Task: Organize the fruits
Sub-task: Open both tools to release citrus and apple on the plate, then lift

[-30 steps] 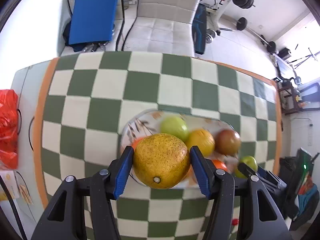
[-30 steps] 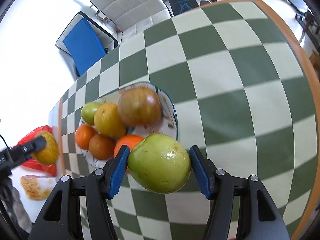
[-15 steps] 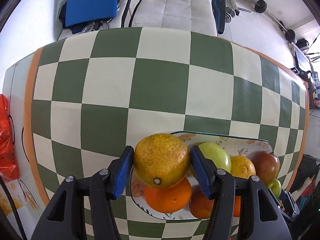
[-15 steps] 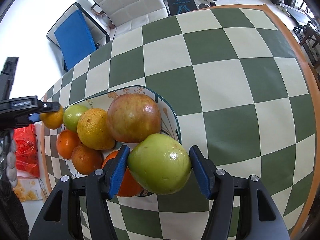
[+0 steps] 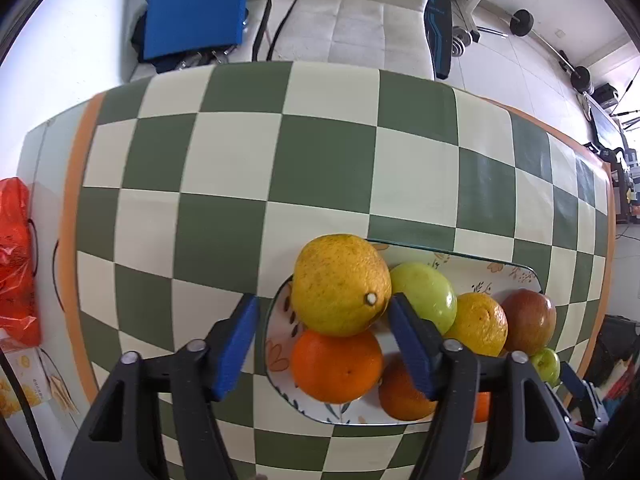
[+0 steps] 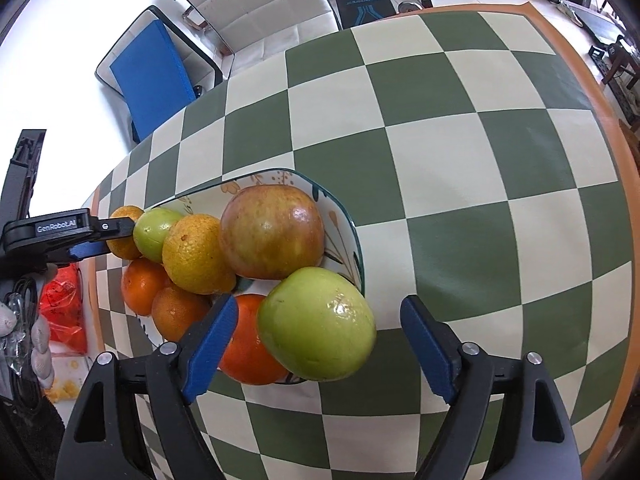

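So both grippers are letting go at once. The left gripper [image 5: 320,340] has its jaws opening, and the yellow-green orange [image 5: 340,284] between them sits on top of an orange [image 5: 336,366] at the near-left end of the plate [image 5: 516,272]. Its right blue pad [image 5: 408,344] looks just about touching the peel, the left one is clearly apart from it. The right gripper [image 6: 316,344] is opening too, with both pads well off the green apple [image 6: 316,324], which perches at the plate's near rim, half leaning on another orange [image 6: 244,344].

If I were doing this step: keep the jaws spreading until both pads are free, then lift straight back along the fingers. Don't sweep sideways, because both fruits are stacked on round neighbours and look ready to roll. The apple worries me more, since it hangs over the rim toward the checkered tablecloth [image 6: 460,160].

Readable text: the left gripper's body, seen from the right wrist view, says "GenRobot.AI" [image 6: 56,227]. There's a box by the red bag [image 5: 16,256], but I can't read its print.
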Demonstrator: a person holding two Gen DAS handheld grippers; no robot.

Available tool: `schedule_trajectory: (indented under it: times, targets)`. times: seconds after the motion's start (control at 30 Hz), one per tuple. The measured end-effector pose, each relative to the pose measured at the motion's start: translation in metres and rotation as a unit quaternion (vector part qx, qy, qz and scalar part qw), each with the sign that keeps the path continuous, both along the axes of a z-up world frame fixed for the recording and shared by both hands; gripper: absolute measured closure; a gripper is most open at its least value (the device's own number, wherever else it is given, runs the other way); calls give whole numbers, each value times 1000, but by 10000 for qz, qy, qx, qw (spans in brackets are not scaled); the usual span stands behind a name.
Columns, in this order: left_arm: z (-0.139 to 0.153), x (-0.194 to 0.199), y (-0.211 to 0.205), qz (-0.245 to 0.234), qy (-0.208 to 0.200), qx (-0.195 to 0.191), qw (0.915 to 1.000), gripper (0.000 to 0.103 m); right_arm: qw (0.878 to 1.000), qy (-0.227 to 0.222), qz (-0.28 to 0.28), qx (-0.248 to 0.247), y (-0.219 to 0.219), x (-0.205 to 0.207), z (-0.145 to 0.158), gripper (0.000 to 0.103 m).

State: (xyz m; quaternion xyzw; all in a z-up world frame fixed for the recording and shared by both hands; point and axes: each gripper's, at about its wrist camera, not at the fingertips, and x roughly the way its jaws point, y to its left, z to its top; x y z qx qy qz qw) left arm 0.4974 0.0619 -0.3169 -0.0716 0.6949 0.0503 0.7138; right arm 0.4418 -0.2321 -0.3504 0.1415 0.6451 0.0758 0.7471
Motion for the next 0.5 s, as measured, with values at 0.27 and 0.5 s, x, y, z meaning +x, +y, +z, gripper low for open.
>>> schedule_trajectory:
  times: [0.27,0.5]
  targets:
    - [40,-63,-21,-163,-799,619,9947,20,9967,-356,216,-701,10,-20,32,6]
    - [62,-116,-36,-177,-1116,518,9922,20,9916,-747,390,-979,23,-49,70,6]
